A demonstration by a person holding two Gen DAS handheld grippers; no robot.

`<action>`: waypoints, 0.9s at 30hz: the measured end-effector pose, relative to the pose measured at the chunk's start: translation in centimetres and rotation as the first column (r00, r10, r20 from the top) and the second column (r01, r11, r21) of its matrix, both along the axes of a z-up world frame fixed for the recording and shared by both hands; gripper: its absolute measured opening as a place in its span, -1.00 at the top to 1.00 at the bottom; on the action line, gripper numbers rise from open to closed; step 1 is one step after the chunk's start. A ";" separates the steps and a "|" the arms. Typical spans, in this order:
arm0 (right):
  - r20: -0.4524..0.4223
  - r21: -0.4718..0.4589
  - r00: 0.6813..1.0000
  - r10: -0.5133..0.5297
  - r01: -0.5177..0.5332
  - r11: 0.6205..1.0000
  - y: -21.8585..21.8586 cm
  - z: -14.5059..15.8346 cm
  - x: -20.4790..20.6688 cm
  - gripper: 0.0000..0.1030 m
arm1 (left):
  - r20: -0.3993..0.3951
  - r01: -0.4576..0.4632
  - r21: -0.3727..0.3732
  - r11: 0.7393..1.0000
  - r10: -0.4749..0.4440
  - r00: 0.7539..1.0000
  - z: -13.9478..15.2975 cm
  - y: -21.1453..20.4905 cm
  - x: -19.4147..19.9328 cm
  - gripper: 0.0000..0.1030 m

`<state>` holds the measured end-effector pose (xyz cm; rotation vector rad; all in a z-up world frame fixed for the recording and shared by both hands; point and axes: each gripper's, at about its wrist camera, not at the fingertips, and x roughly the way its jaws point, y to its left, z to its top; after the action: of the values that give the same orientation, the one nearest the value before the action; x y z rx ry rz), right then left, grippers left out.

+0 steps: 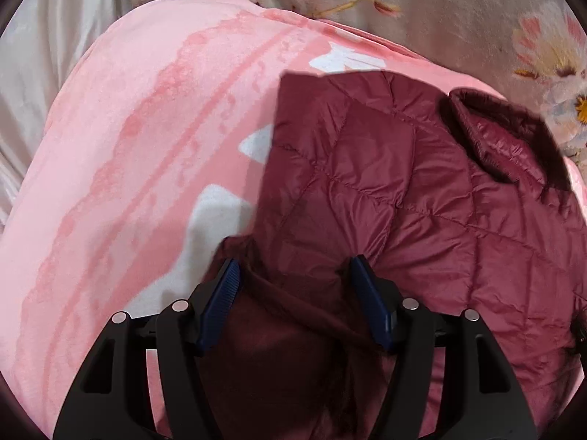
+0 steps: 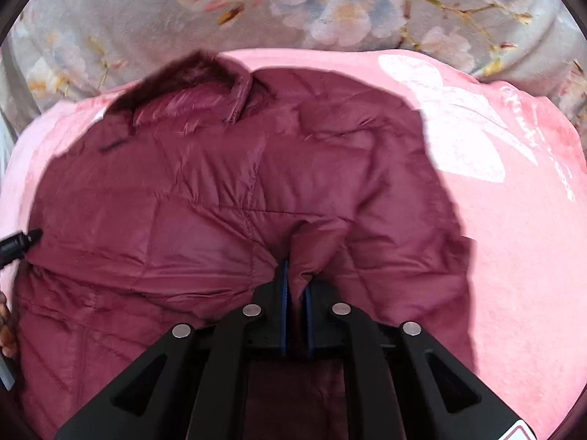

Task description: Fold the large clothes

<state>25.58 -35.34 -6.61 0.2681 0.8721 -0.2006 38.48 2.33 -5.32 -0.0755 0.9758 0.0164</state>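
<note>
A maroon quilted jacket lies on a pink blanket, its dark furry collar at the far right. My left gripper is open, its blue pads either side of the jacket's near edge, with dark lining fabric between them. In the right wrist view the jacket spreads across the middle, collar at the far side. My right gripper is shut on a pinched fold of the jacket's near edge. The left gripper's tip shows at the left edge.
The pink blanket has white patterns and covers the work surface. A grey floral bedspread lies beyond it and also shows in the left wrist view. A hand shows at the left edge.
</note>
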 end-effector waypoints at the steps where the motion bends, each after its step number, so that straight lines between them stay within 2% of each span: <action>1: 0.037 -0.006 0.999 -0.009 0.009 1.000 -0.1 1.3 -0.4 0.78 | 0.018 0.006 -0.006 1.000 -0.006 1.000 1.0 0.4 -0.3 -0.18; 4: 0.130 -0.007 0.991 -0.002 0.003 1.000 0.2 5.3 0.3 0.75 | 0.102 0.041 -0.001 0.999 -0.041 0.994 5.1 -0.3 -0.4 -0.20; 6: 0.147 0.031 0.989 0.028 -0.033 0.999 0.6 6.5 2.4 0.75 | 0.130 0.067 -0.015 0.998 -0.065 0.989 7.1 -1.8 0.5 -0.25; 8: 0.140 0.063 0.989 0.048 -0.057 0.996 1.4 6.3 4.7 0.75 | 0.138 0.090 -0.022 0.996 -0.086 0.987 7.9 -3.6 1.7 -0.26; 10: 0.090 0.078 0.993 0.077 -0.084 0.993 2.7 4.8 7.7 0.75 | 0.117 0.109 -0.007 0.994 -0.107 0.987 7.0 -5.6 3.4 -0.26; 12: 0.030 0.075 0.995 0.097 -0.099 0.992 3.8 2.7 9.3 0.75 | 0.073 0.124 0.019 0.992 -0.125 0.989 5.0 -7.0 4.5 -0.26; 15: -0.046 0.090 0.989 0.141 -0.136 0.987 5.2 -0.5 9.6 0.75 | -0.006 0.149 0.052 0.988 -0.149 0.989 1.1 -7.9 5.0 -0.26; 17: -0.051 0.096 0.984 0.170 -0.165 0.982 5.9 -1.2 8.4 0.75 | -0.032 0.166 0.047 0.985 -0.165 0.986 -0.5 -7.5 4.3 -0.26; 20: -0.041 0.086 0.977 0.210 -0.206 0.975 6.9 -1.4 6.2 0.75 | 0.002 0.197 0.090 0.976 -0.198 0.980 -1.2 -7.1 2.5 -0.27; 22: -0.035 0.060 0.973 0.227 -0.224 0.973 7.3 -1.7 5.6 0.76 | 0.007 0.214 0.094 0.972 -0.215 0.977 -1.3 -6.8 1.8 -0.27; 27: -0.012 0.076 0.980 0.196 -0.195 0.978 6.6 -1.9 5.9 0.83 | 0.022 0.212 0.097 0.972 -0.215 0.976 -1.8 -6.7 1.9 -0.32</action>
<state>31.49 -28.71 -8.49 0.2487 0.9207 0.0127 40.42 -4.41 -7.14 0.1161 0.9452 -0.1360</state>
